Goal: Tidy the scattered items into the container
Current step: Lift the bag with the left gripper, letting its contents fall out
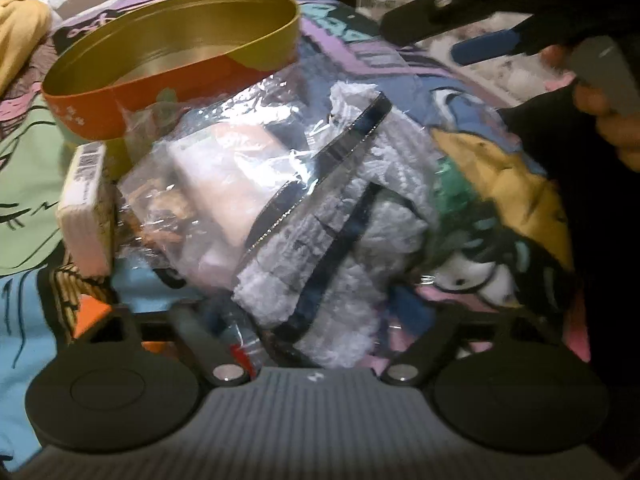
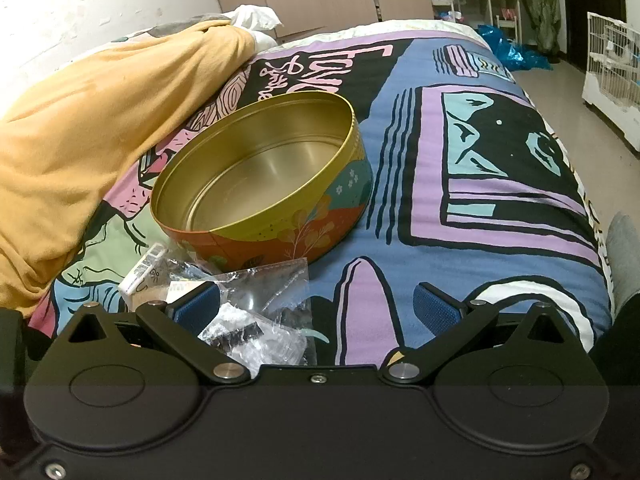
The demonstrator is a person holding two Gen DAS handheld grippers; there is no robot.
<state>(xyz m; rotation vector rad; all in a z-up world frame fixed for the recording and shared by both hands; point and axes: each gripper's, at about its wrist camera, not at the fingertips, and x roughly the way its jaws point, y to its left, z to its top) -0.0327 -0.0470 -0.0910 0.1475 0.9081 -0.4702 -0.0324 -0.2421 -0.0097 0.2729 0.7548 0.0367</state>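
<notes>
The crinkly clear plastic bag [image 1: 280, 200] in front of the round gold tin [image 1: 172, 64] looks light, soft and slippery. The left tongs [image 1: 316, 332] straddle it; I cannot tell if they squeeze. Pinch a bunched fold. The right tongs [image 2: 316, 308] are released.

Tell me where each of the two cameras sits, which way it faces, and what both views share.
Left wrist: on the left gripper, angled down, filled by a clear plastic bag between its fingers; the right gripper and a hand show upper right.
Right wrist: on the right gripper, looking down the bed into the room; its blue pads stand apart.
Shared: the empty round tin, the bag, a small barcoded box.
</notes>
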